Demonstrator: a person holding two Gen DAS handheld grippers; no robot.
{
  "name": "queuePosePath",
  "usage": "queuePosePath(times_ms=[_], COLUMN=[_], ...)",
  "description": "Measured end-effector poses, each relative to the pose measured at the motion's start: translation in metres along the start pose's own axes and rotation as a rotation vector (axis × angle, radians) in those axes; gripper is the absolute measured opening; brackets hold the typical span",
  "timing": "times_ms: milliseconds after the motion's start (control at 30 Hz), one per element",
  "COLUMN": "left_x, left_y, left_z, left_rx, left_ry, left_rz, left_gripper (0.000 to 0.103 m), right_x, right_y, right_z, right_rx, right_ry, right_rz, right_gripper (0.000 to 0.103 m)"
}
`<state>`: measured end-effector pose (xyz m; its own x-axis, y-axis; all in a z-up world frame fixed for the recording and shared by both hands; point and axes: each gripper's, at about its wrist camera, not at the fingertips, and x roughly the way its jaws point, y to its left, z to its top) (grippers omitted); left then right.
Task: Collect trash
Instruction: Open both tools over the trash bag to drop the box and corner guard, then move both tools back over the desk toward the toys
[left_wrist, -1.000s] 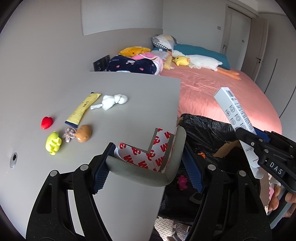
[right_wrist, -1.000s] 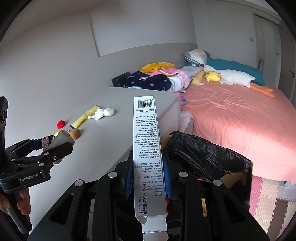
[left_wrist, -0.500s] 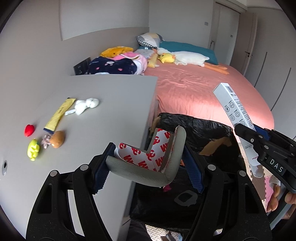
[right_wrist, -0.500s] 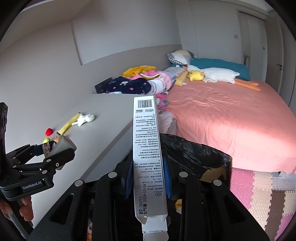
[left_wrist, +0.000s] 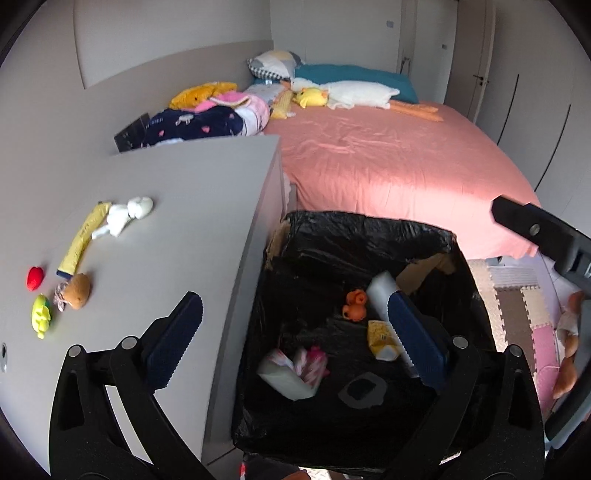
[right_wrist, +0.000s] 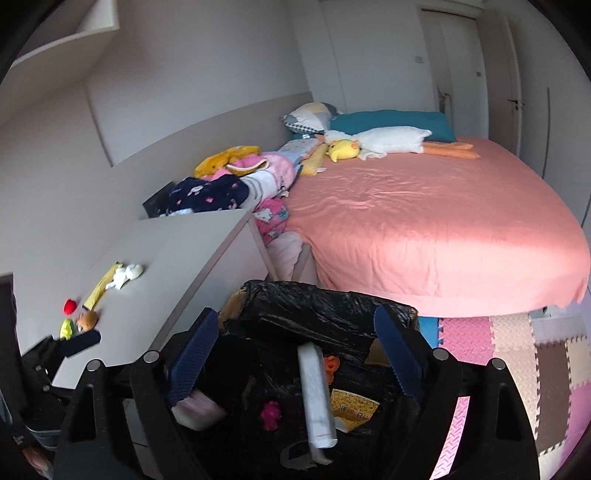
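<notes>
A trash box lined with a black bag (left_wrist: 369, 236) stands beside the grey desk (left_wrist: 192, 206); it also shows in the right wrist view (right_wrist: 314, 306). My left gripper (left_wrist: 295, 332) is open and empty above the bag. The grey corner piece with red-and-white liner (left_wrist: 291, 369) lies inside. My right gripper (right_wrist: 291, 358) is open and empty over the bag. The long white carton (right_wrist: 316, 395) lies inside the bag, also seen in the left wrist view (left_wrist: 380, 295).
On the desk lie a yellow tube (left_wrist: 83, 240), a white crumpled tissue (left_wrist: 125, 214), a red piece (left_wrist: 35, 277), a brown toy (left_wrist: 77, 295) and a yellow-green toy (left_wrist: 41, 317). A pink bed (left_wrist: 388, 166) lies behind. Foam floor mats (right_wrist: 517, 350) are at right.
Both grippers have opened. The grey corner piece and the white carton have dropped into the black bag. Both grippers have moved over the bag.
</notes>
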<state>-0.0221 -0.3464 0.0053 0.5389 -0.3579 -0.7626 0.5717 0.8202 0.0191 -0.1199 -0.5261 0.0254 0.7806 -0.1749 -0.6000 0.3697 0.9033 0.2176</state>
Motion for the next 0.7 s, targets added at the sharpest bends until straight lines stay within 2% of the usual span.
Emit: queuePosePath(times_ms=[300,700], left_x=[-0.004,0.001], left_y=[0.002,0.037], left_z=[-0.004,-0.011], left_rx=[-0.001,-0.068], left_ry=[-0.002,0.008], left_rz=[0.010,0.052], left_gripper=[0.097,0.097], right_x=[0.005,0.023], right_y=[-0.002,0.025], right_z=[-0.006,-0.013], right_rx=[0.015,-0.027], right_ry=[0.005,0.040], right_rz=[0.007,0.047], right_gripper=[0.086,0.086])
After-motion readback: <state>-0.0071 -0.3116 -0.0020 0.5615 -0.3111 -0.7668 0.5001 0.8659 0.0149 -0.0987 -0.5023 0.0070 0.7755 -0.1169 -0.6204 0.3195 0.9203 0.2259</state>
